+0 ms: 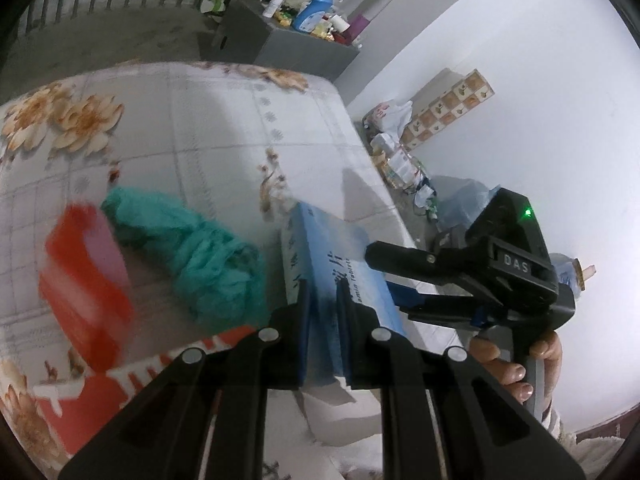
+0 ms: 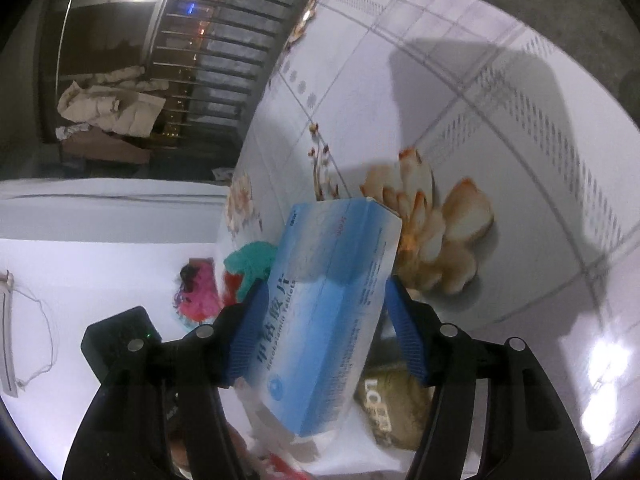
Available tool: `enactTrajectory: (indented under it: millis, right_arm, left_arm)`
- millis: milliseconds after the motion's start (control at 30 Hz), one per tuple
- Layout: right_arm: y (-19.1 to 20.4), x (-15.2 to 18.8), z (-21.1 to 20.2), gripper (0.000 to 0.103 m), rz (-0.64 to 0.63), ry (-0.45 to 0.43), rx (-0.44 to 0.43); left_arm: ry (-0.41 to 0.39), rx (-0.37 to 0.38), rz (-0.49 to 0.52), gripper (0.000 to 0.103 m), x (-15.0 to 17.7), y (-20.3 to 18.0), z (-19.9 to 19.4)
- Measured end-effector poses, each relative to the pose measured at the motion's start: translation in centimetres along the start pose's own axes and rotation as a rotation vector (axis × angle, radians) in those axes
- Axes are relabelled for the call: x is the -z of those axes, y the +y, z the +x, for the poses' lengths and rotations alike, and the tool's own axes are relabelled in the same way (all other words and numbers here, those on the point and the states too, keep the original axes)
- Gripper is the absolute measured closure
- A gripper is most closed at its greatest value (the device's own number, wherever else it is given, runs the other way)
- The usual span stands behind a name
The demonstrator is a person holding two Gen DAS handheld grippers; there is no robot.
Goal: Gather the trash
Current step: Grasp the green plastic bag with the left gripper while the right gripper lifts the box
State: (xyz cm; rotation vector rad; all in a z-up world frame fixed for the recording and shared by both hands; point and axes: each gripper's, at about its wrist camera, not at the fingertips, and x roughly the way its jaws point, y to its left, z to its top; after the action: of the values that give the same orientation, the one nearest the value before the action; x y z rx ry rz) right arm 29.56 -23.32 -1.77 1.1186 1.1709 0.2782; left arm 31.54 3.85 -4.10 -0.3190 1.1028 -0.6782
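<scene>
Fingers of the left gripper (image 1: 322,312), at the bottom centre of its view, stand nearly together, clamped on what looks like a thin flap or edge of the blue medicine box (image 2: 320,312). The right gripper (image 2: 320,332) straddles the box's wide faces, its blue pads either side with a sliver of gap, so the piece seems to be in a hand-over above the flowered tablecloth (image 2: 500,128). No bin is plainly visible; a red container (image 1: 86,280), blurred at left beside a teal net (image 1: 200,252), shows no contents I can tell.
</scene>
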Motion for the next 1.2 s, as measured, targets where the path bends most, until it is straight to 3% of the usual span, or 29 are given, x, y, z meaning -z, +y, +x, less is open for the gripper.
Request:
enactTrajectory:
  millis: [200,333,467,600,900,1000,1200]
  right_arm:
    - [1.7,-3.4,0.8,0.046,-0.081,-0.031,0.052]
    - [1.6,-4.3,0.7,0.046,-0.124,-0.107,0.127]
    - [1.8,-2.8,0.2,0.046,-0.19,-0.121,0.165]
    - [3.8,-0.7,1.3,0.034,-0.387,-0.094,0.29]
    - [6.0,1.5,5.8,0.029,-0.634,0.026,0.486]
    - [6.5,2.0,6.9,0.024,-0.695,0.048,0.511]
    - [6.6,1.8,7.1,0.025,-0.709,0.056,0.503]
  left_arm:
    - [-0.066,-0.005,0.019,0.091,-2.8,-1.3,0.5]
    - [-0.084,-0.047,0.006,0.09,-3.3,-0.3,-0.8]
    - [-0.054,-0.145,-0.028,0.071,-2.9,1.7,-2.3]
    - [-0.021,-0.214,-0.074,0.065,-3.2,4.1,-2.4]
    - [0.044,-0.136,-0.197,0.059,-4.4,6.2,-0.6]
    - [0.048,-0.123,-0.236,0.056,-4.2,6.3,-0.5]
    - [0.051,-0.121,-0.259,0.056,-4.9,5.8,0.3]
